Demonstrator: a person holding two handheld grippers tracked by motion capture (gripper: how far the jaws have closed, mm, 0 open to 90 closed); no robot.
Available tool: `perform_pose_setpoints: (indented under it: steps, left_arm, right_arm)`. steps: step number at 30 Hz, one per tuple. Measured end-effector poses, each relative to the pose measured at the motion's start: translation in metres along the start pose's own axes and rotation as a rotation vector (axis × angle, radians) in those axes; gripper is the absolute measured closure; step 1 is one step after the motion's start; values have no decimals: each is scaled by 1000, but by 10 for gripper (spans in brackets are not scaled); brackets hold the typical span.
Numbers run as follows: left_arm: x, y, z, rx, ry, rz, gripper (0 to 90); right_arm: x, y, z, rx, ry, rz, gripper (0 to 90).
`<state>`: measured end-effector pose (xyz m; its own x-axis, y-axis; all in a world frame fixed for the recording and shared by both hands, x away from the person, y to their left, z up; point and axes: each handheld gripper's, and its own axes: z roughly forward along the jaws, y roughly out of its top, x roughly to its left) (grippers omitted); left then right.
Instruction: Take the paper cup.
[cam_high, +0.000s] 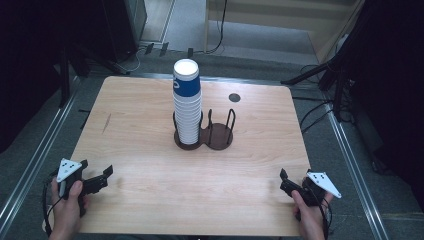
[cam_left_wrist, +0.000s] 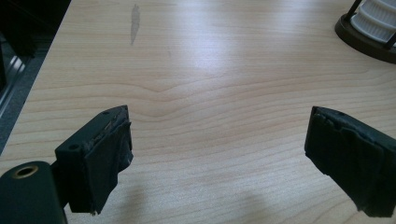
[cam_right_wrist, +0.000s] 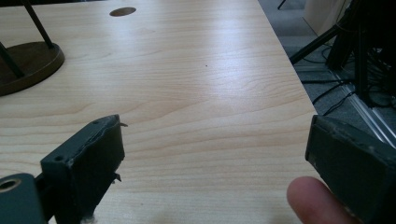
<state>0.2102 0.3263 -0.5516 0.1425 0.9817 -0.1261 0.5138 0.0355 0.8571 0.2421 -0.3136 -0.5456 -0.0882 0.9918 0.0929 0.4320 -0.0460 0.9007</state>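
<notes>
Tall cup stack parked mid-table, both grippers hanging back at the near corners

The stack of paper cups (cam_high: 187, 102) (white, the top one with a blue band) stands upright in the left ring of a dark two-ring cup holder (cam_high: 204, 136), whose right ring has nothing in it. The left gripper (cam_high: 102, 176) and right gripper (cam_high: 284, 179) sit low over the wooden table (cam_high: 140, 130) near its front edge, well apart from the holder, each held in a hand, nothing between the jaws.

Soft overhead light was reflected as pale glare on the wooden table (cam_high: 140, 125); surroundings were left dark, close jaws slightly blurred.
</notes>
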Motion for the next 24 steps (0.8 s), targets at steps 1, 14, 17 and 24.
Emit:
perform_pose_setpoints:
  steps: [1,14,17,24]
  left_arm:
    - [0,0,0,-1,0,0,81]
    - [1,0,0,1,0,-11,81]
    - [1,1,1,7,0,-7,81]
    - [1,1,1,6,0,-13,81]
  right_arm:
    - [0,0,0,1,-2,1,38]
    - [6,7,-3,-34,-8,-24,39]
    - [9,11,-6,-43,-7,-32,39]
    - [18,21,-11,-59,11,-56,43]
